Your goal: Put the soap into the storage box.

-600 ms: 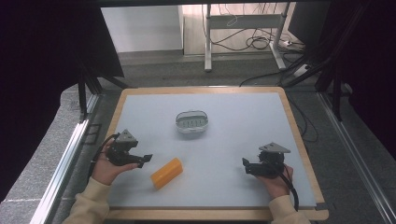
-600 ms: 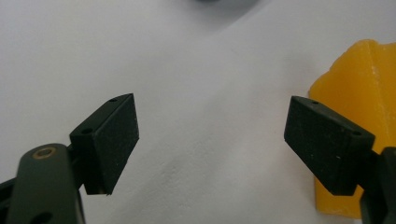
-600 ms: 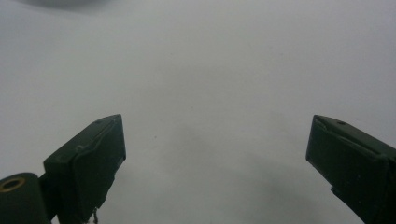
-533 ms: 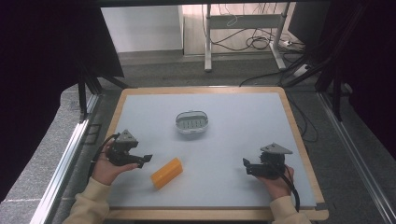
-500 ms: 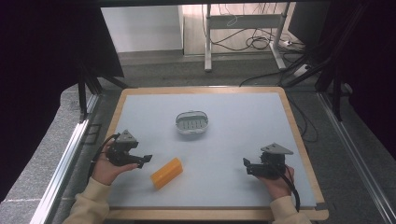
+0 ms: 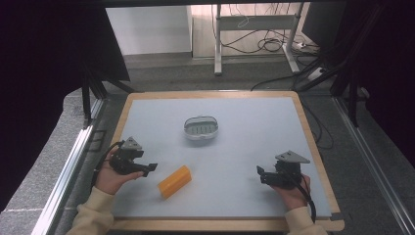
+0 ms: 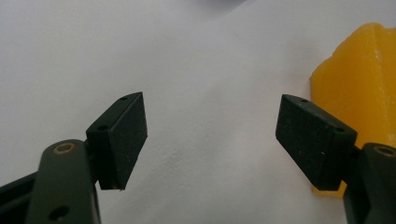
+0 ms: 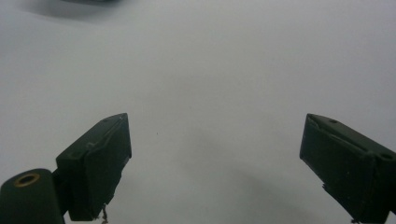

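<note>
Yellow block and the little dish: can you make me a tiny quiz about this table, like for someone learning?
1. True or false: the yellow block is inside the dish.
2. Which gripper is nearer the yellow block: A) left gripper or B) right gripper?
3. Fill in: in the left gripper view, nothing sits between the fingers, and the jaws stand ____.

Key:
1. False; it lies on the grey table, apart from the dish.
2. A.
3. Open.

Bare tabletop between both grippers — orange block, dish aside.
</note>
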Demonstrator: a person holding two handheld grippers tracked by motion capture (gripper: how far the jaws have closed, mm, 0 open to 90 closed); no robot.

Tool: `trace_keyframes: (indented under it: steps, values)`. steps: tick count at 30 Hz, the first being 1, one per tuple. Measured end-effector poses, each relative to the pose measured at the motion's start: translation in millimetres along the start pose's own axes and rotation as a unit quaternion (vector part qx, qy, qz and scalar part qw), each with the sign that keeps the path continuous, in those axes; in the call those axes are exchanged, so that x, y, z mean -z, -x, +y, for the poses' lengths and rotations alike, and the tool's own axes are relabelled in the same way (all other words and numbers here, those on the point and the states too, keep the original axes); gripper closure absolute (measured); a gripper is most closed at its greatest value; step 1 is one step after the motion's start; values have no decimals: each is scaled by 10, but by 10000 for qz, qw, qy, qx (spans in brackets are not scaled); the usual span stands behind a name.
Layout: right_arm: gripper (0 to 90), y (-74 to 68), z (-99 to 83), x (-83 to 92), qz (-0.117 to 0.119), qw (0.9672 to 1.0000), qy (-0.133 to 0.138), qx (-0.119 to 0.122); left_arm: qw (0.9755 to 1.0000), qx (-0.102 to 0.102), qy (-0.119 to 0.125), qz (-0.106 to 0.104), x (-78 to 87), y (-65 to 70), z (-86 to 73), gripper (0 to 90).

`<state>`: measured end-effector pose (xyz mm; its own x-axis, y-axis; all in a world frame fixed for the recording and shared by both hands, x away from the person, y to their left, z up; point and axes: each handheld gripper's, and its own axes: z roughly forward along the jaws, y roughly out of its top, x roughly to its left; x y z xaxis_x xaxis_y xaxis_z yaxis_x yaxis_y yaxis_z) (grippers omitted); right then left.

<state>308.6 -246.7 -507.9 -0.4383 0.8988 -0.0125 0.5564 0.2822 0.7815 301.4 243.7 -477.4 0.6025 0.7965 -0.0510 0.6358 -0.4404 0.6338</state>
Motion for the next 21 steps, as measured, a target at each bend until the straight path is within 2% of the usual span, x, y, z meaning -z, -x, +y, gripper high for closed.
trace_keyframes:
  steps: [4, 8, 13, 18, 21]
  values:
    - [92, -3, -20, 44, -16, 10000, 39, -2, 10000, 20, -17, -63, 33, 31, 25, 291]
    - [97, 14, -15, 58, -12, 10000, 71, -9, 10000, 45, 11, -41, 93, 70, 53, 320]
    - [97, 33, -20, 42, -34, 10000, 40, -26, 9999, -41, 35, -97, 153, 106, 85, 319]
    - [101, 19, 1, 64, 2, 9999, 84, 131, 9998, -92, 41, -163, 210, 136, 153, 335]
    - [101, 15, 2, 71, 26, 9999, 101, 111, 9997, -152, 46, -180, 244, 166, 179, 338]
